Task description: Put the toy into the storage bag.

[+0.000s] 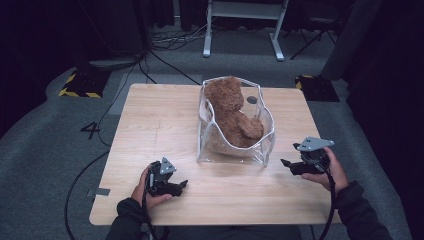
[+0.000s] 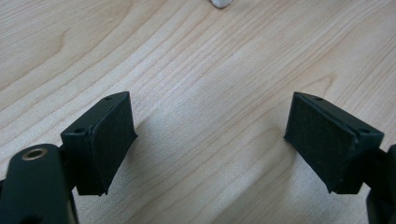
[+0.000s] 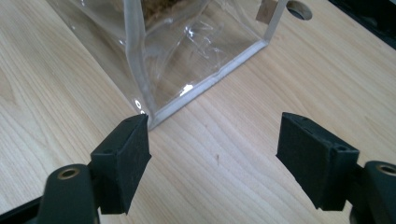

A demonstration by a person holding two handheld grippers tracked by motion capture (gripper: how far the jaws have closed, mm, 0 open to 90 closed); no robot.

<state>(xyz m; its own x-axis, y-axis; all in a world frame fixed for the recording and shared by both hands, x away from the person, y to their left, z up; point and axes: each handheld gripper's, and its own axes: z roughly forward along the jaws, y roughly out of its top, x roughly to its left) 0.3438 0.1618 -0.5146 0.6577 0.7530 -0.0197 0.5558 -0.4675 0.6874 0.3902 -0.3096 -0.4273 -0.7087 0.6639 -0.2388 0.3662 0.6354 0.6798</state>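
Both grippers are idling with jaws spread on either side of a clear bag holding a teddy bear.

High view: the transparent, stiff-sided plastic bag (image 1: pixel 235 142) is standing upright on the light wooden table (image 1: pixel 150 125), and the brown plush teddy bear (image 1: pixel 231 112) is sitting inside it. The left gripper (image 1: pixel 181 186) is resting low near the table's near edge, well apart from the bag. The right gripper (image 1: pixel 285 163) is hovering near the bag's right corner, pointing towards it.
Left gripper view: the jaws are standing wide apart over bare wood, pinching nothing.
Right gripper view: the jaws are spreading wide, nothing between them; the bag's near bottom corner (image 3: pixel 154 116) is lying just beyond the left-hand jaw, whether touching it is unclear.
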